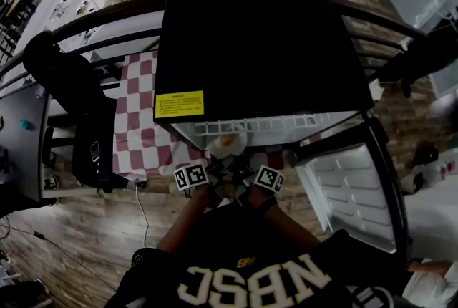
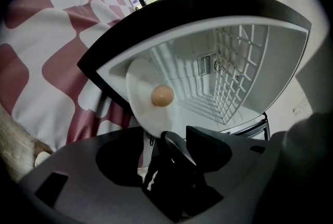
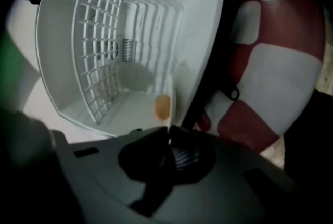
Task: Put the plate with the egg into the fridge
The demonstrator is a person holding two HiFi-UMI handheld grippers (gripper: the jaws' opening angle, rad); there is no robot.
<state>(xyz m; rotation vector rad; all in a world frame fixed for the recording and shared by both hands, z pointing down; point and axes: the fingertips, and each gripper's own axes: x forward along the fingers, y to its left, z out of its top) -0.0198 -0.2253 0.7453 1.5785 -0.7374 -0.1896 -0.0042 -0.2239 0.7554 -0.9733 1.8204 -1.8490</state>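
A white plate (image 1: pixel 217 147) with a brown egg (image 1: pixel 226 141) on it hangs level at the mouth of the black mini fridge (image 1: pixel 257 49), whose door (image 1: pixel 351 192) stands swung open to the right. My left gripper (image 1: pixel 220 166) and right gripper (image 1: pixel 241 170) both hold the plate's near rim. In the left gripper view the plate (image 2: pixel 141 87) and egg (image 2: pixel 162 96) sit just beyond the left gripper (image 2: pixel 164 137), shut on the rim. The right gripper view shows the plate (image 3: pixel 170 90) edge-on with the egg (image 3: pixel 162 107), and the right gripper (image 3: pixel 168 133) shut on that edge.
The fridge's white inside holds a wire shelf (image 3: pixel 99 46) along one wall. A red-and-white chequered cloth (image 1: pixel 139 127) covers the table to the fridge's left. A dark jacket hangs over a chair (image 1: pixel 68 81) further left. A curved railing (image 1: pixel 107 20) runs behind.
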